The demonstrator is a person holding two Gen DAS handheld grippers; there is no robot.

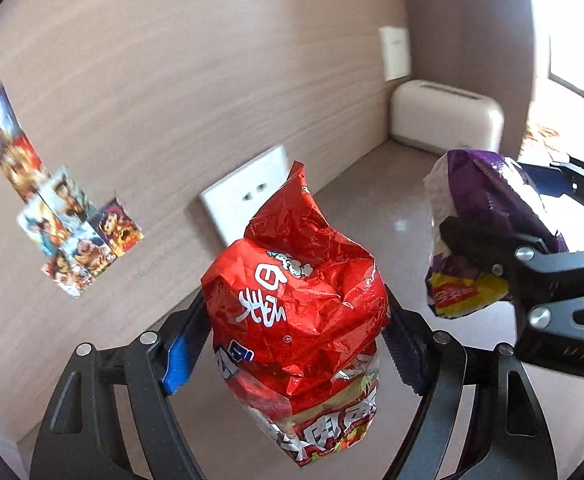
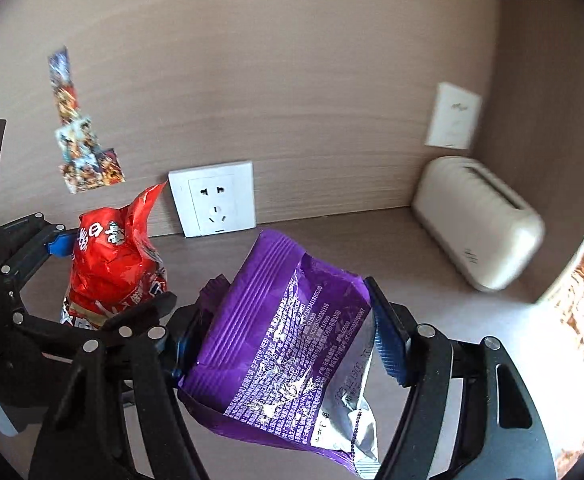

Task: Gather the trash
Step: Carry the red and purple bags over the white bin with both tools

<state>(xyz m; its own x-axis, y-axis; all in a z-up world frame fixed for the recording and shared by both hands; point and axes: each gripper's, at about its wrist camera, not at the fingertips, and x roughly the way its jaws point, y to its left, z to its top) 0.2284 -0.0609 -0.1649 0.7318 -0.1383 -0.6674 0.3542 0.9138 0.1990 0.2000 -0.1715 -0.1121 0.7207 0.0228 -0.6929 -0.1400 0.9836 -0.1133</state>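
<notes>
My left gripper (image 1: 292,344) is shut on a crumpled red snack bag (image 1: 296,300) and holds it up above the desk. The red bag also shows in the right wrist view (image 2: 112,256), at the left, with the left gripper (image 2: 104,276) around it. My right gripper (image 2: 288,340) is shut on a purple snack bag (image 2: 284,336) with small white print. In the left wrist view the purple bag (image 1: 488,200) and the right gripper (image 1: 504,232) are at the right, close beside the red bag.
A cream toaster (image 2: 480,220) stands in the far right corner of the brown desk (image 2: 352,248). A white wall socket (image 2: 214,198) is on the wood-grain back wall. Colourful stickers (image 2: 80,148) are on the wall at the left. A white plate (image 2: 452,116) hangs above the toaster.
</notes>
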